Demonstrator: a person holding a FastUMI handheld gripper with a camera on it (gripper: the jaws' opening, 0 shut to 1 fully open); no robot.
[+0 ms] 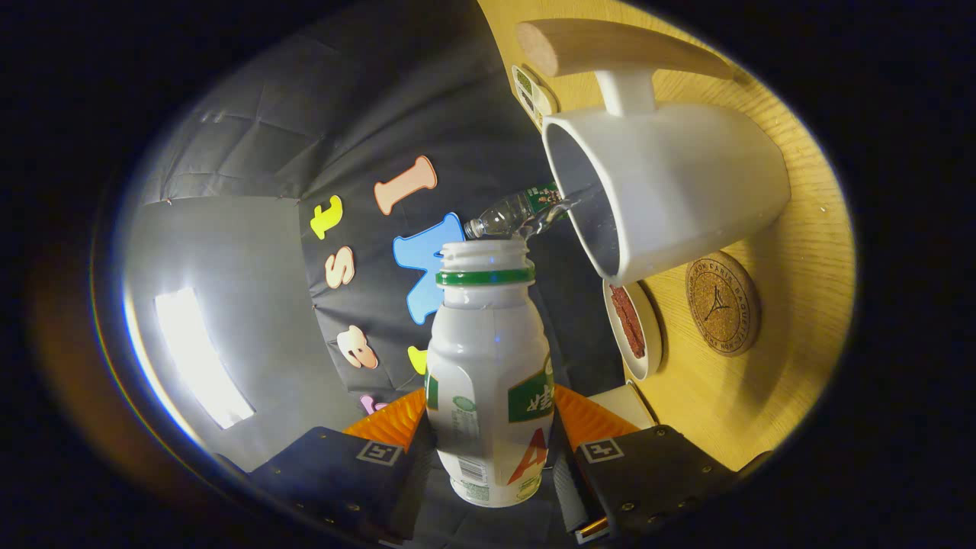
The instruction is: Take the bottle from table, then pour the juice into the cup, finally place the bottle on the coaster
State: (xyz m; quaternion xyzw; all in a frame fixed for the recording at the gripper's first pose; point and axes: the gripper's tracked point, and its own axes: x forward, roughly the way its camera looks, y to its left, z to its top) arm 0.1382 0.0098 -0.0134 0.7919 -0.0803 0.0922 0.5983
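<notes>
My gripper (488,435) is shut on a white plastic bottle (489,366) with a green neck ring and no cap; both fingers press on its sides. The whole view is rolled over, so the bottle is tipped. Its open mouth sits close beside the rim of a white cup (671,183) with a wooden handle (610,47), which stands on the wooden table (793,320). No juice stream is visible at the mouth. A round cork coaster (721,303) lies on the table just by the cup's base.
A small white dish with something dark red (633,324) lies on the table between the coaster and the bottle. A clear plastic water bottle (518,212) lies past the cup's mouth. A white block (621,404) sits by one finger.
</notes>
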